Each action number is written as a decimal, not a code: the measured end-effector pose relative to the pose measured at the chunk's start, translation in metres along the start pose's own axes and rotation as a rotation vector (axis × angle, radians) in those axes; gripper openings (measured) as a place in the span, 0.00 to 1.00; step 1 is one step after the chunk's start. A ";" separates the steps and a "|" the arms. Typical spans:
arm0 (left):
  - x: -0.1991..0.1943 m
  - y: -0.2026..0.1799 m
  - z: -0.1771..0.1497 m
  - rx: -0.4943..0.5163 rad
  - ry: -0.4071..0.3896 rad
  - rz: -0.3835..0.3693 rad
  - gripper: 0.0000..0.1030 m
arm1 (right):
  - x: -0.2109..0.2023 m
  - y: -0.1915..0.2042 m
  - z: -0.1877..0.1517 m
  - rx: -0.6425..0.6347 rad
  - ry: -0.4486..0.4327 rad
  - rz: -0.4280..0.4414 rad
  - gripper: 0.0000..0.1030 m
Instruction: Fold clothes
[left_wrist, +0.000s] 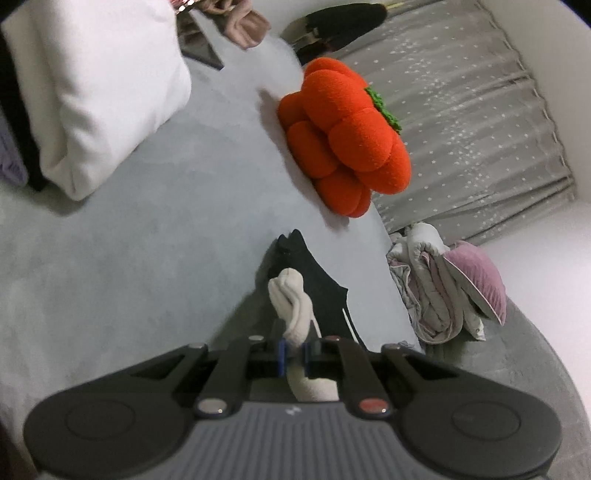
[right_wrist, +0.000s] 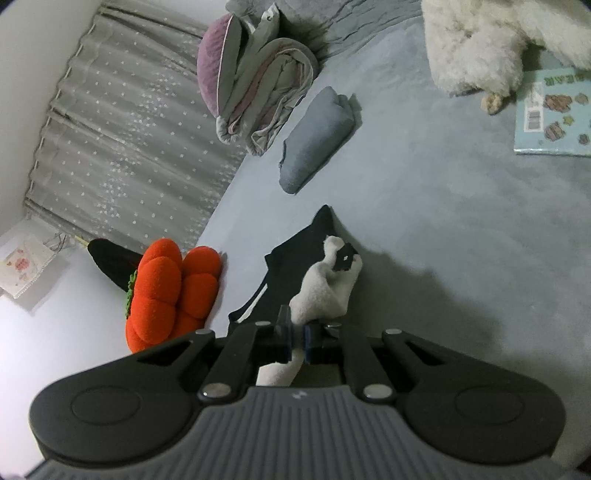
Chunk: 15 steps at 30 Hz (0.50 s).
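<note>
A white and black garment is held off the grey bed by both grippers. In the left wrist view my left gripper (left_wrist: 293, 356) is shut on a bunched white fold of the garment (left_wrist: 291, 306), and its black part (left_wrist: 314, 288) hangs beyond the fingers. In the right wrist view my right gripper (right_wrist: 295, 341) is shut on another white fold of the garment (right_wrist: 321, 291), which carries a small black patch. Black cloth with a white stripe (right_wrist: 284, 273) trails to the left of it, down to the bed.
An orange pumpkin-shaped cushion (left_wrist: 343, 136) lies by the bed's edge near the grey curtain (left_wrist: 461, 110). A rolled quilt with a purple pillow (right_wrist: 255, 85) and a folded grey-blue cloth (right_wrist: 317, 140) lie ahead. A white pillow (left_wrist: 99, 88), a fluffy white toy (right_wrist: 487, 40) and a book (right_wrist: 554, 114) are farther off.
</note>
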<state>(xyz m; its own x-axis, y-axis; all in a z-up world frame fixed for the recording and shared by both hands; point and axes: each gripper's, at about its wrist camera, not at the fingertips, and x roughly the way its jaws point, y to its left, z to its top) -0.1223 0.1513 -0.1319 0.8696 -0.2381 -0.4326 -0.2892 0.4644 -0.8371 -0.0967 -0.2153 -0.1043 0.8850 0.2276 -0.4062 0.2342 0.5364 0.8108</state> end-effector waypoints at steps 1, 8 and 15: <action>0.001 -0.001 0.001 -0.018 0.005 -0.002 0.08 | 0.003 0.003 0.002 -0.003 0.002 -0.002 0.07; 0.024 -0.031 0.023 -0.077 0.009 -0.050 0.08 | 0.024 0.019 0.023 -0.001 0.018 0.012 0.07; 0.079 -0.075 0.049 -0.012 -0.017 -0.042 0.08 | 0.067 0.040 0.056 -0.048 0.019 0.011 0.07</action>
<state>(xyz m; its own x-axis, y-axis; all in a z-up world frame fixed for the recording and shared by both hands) -0.0124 0.1396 -0.0871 0.8877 -0.2426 -0.3914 -0.2572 0.4436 -0.8585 -0.0053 -0.2235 -0.0758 0.8795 0.2486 -0.4057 0.2048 0.5718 0.7944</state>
